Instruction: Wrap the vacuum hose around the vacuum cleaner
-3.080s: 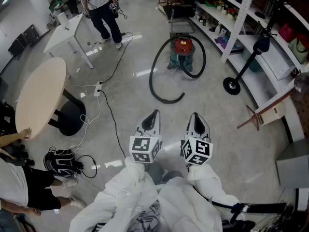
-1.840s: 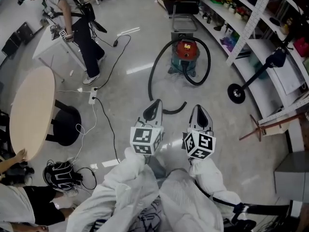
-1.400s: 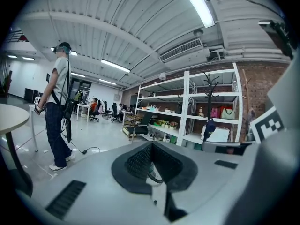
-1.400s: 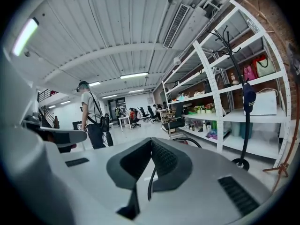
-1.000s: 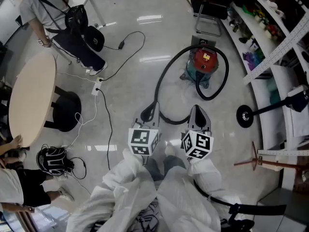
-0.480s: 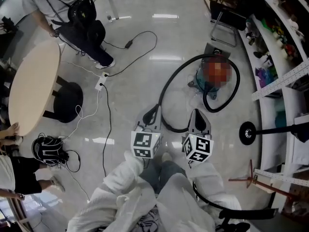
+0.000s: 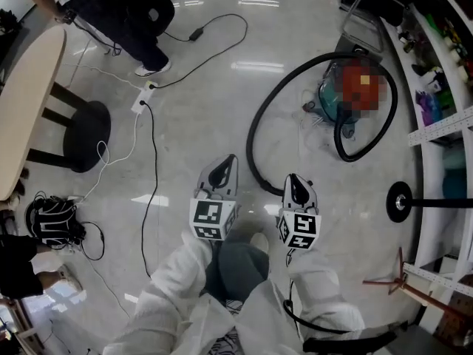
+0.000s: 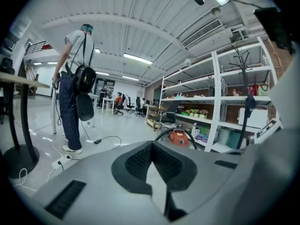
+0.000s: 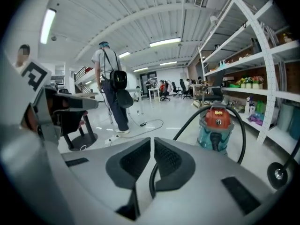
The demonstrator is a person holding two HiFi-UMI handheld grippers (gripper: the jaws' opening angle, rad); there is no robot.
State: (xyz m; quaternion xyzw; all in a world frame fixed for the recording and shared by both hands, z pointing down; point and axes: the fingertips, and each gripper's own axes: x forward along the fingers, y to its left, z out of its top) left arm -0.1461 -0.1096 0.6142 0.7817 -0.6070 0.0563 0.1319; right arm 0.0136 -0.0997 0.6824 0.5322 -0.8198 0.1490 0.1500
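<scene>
Tools first: the left tool (image 7: pixel 229 163) and the right tool (image 7: pixel 294 180) are both clenched on nothing, side by side above the floor (image 7: pixel 199 102) and well short of the vacuum cleaner (image 7: pixel 330 98). A person (image 7: pixel 137 17) stands far to the vacuum cleaner's left. The black hose (image 7: pixel 255 124) lies unwrapped, sweeping out from the vacuum cleaner in 1 wide arc toward the tools.

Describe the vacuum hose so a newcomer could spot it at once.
Start at the white shelving on the right; the red-topped teal vacuum cleaner stands on the floor before it. The vacuum hose is the thick black tube sweeping from it in a wide arc over the floor, far fatter than the thin black cables further left.
</scene>
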